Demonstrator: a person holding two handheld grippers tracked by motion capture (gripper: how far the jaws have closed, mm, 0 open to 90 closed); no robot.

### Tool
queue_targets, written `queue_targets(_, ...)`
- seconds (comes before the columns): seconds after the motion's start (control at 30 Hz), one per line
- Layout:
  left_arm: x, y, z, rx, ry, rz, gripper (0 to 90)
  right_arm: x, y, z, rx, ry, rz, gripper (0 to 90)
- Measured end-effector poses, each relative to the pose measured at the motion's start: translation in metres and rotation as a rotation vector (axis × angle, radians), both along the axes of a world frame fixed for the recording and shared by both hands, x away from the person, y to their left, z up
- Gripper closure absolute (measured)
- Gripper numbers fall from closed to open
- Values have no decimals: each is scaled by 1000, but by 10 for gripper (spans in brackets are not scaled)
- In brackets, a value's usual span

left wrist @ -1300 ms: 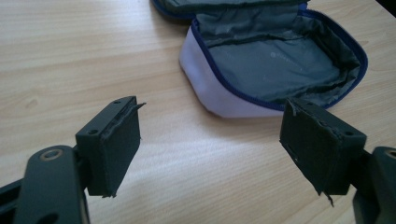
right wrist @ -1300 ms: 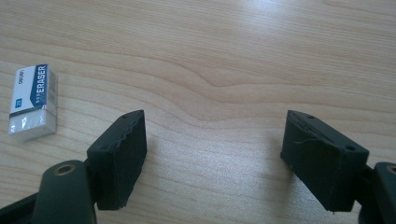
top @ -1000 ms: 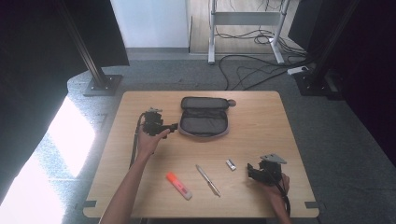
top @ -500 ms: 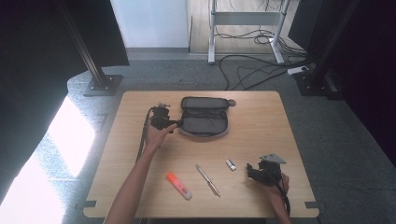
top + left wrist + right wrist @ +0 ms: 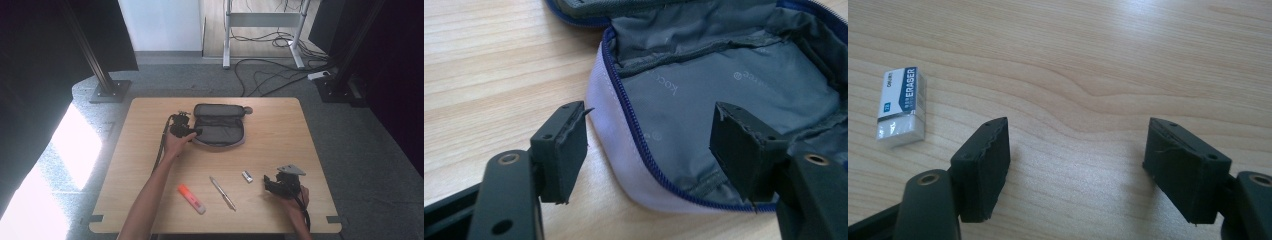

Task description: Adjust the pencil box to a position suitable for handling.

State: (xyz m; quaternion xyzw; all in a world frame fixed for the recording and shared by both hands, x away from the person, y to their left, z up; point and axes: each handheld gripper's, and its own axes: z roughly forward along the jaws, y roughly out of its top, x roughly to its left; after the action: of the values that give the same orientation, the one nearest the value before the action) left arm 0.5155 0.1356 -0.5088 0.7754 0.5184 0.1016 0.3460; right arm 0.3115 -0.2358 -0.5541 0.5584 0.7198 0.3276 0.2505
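Left gripper view: pencil case (image 5: 724,95) unzipped, grey lining, blue zip

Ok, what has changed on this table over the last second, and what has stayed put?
The left gripper moved right across the table, up to the near-left rim of the open pencil case. Its jaws have just been closing and now straddle that rim, the pads not yet pressing it. The right gripper, open over bare wood, the eraser, the pen and the orange highlighter lie as before.
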Motion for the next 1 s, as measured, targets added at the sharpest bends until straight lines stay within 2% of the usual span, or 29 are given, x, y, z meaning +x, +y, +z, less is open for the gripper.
queue_targets(0.1, 3, -2, -3, 7, 4, 5, 351, 3, 2, 2, -16, 2, 2, 272)
queue_targets(0.23, 5, 0, -7, 13, 24, 20, 388, 7, 4, 8, 12, -15, 15, 282)
queue_targets(0.4, 5, 0, -8, 14, 28, 19, 409, 15, 6, 15, 29, -30, 22, 288)
queue_targets(0.67, 7, -2, -15, 22, 39, 9, 472, 42, 17, 34, 68, -51, 53, 312)
queue_targets(0.7, 7, -2, -15, 22, 39, 9, 481, 42, 17, 34, 68, -51, 53, 312)
queue_targets(0.8, 8, 0, -17, 21, 45, 13, 511, 58, 25, 44, 71, -62, 67, 333)
queue_targets(0.9, 9, 2, -17, 17, 49, 14, 546, 65, 28, 47, 75, -62, 70, 338)
queue_targets(0.93, 9, 3, -18, 13, 53, 18, 559, 74, 34, 49, 75, -67, 78, 347)
queue_targets(1.0, 10, 4, -18, 12, 55, 18, 575, 77, 35, 50, 71, -67, 81, 349)
